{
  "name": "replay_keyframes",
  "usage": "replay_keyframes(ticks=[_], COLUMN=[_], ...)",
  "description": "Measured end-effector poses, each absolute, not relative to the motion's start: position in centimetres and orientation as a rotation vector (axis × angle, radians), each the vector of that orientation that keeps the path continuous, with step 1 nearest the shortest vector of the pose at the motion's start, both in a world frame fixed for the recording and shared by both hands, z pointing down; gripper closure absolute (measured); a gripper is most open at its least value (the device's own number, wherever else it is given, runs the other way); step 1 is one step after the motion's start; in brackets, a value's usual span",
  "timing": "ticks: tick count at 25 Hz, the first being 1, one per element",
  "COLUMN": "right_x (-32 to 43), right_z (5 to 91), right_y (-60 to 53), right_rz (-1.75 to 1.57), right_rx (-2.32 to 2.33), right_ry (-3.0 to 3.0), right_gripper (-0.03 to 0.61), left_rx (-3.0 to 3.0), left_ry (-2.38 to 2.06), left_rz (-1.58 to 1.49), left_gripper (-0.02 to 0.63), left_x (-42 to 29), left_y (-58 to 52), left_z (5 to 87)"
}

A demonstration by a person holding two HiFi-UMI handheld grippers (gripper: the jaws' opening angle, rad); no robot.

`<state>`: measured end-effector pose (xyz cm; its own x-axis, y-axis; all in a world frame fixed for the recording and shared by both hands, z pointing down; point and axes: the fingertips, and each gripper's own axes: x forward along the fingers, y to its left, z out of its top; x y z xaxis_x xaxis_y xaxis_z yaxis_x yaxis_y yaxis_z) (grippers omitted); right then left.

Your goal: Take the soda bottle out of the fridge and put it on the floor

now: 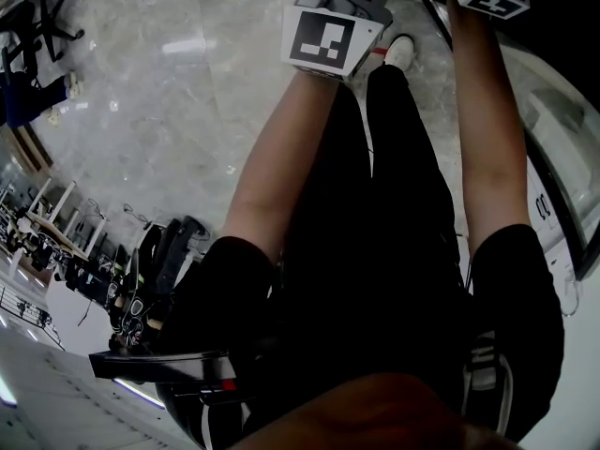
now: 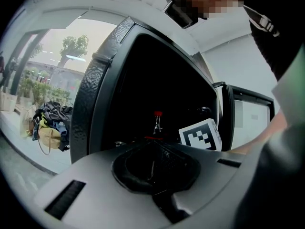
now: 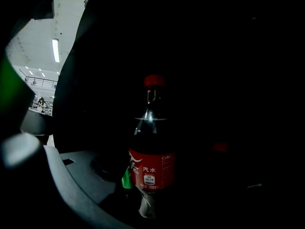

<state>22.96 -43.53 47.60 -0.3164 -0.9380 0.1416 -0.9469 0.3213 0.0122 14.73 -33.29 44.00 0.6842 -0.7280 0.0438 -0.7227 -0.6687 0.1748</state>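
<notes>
The jaws of your right gripper [image 2: 200,134] are wide apart, facing the cola bottle [image 3: 151,147] standing in the dark fridge [image 2: 100,94]. On your left gripper [image 1: 330,37], I cannot tell how the jaws stand

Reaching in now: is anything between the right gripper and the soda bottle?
Nothing visible does. In the right gripper view the soda bottle stands upright straight ahead, unobstructed, though the fridge interior around it is very dark.
</notes>
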Motion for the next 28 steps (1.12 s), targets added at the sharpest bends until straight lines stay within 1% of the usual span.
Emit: replay_keyframes(ticks=[1, 9, 13, 19, 24, 28], right_x=[23.2, 22.9, 21.9, 20.3, 18.0, 14.0], right_z=[47.6, 47.7, 46.1, 44.6, 44.2, 44.9], right_y=[-43.5, -42.1, -39.9, -35.4, -31.2, -27.2], right_rz=[0.113, 0.116, 0.06, 0.069, 0.081, 0.106], right_rx=[1.761, 1.688, 1.634, 1.494, 1.308, 1.099], right_ry=[-2.449, -2.486, -2.524, -2.6, -2.696, -2.795], right_gripper=[0.26, 0.264, 0.264, 0.264, 0.264, 0.264], left_rx=[2.717, 2.721, 2.725, 2.683, 2.627, 2.585], left_ry=[-1.186, -1.238, -1.265, -1.33, -1.393, -1.469], left_rz=[-0.045, -0.041, -0.033, -0.045, -0.065, -0.055], left_gripper=[0.612, 0.612, 0.612, 0.612, 0.612, 0.612], left_x=[14.7, 14.7, 14.3, 12.8, 10.7, 7.2], left_y=[-33.3, -32.5, -31.6, -29.5, -27.3, -25.9], left_z=[44.0, 43.7, 43.1, 42.1, 42.0, 42.8])
